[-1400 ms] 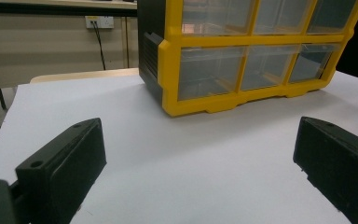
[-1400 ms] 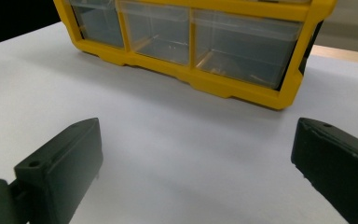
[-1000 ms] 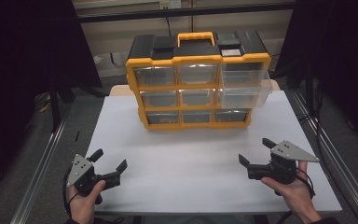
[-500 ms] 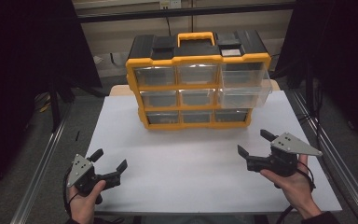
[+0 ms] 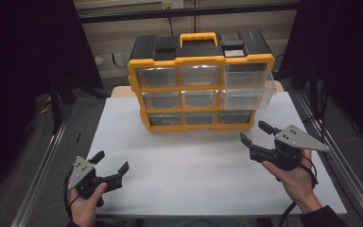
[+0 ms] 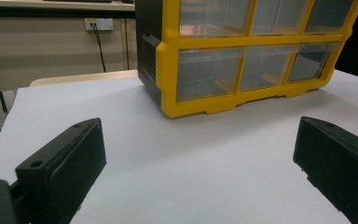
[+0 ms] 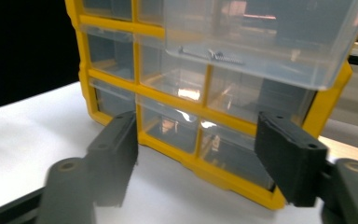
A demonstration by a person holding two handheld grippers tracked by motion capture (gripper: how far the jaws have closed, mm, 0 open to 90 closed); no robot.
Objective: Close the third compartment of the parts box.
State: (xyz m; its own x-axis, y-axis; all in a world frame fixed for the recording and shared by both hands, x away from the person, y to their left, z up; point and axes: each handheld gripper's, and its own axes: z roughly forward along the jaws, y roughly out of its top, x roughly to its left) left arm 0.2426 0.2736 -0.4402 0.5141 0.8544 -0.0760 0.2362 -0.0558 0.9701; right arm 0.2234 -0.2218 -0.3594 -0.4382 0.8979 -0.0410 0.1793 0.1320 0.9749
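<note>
High view: yellow-and-black drawer organizer (image 5: 199, 80) stands upright at far middle of white tabletop (image 5: 189, 170), drawer fronts facing person for easy reach. Clear drawer (image 5: 247, 87) at right column pulled out, overhanging front, small spring visible inside in right gripper view. Right gripper (image 5: 256, 136) raised off tabletop, aimed at organizer's lower right; fingers apart with nothing between, have just been closing, likely sizing for drawer front. Left gripper (image 5: 109, 163) low near front edge, well apart from organizer, fingers wide apart, empty, probably waiting.
</note>
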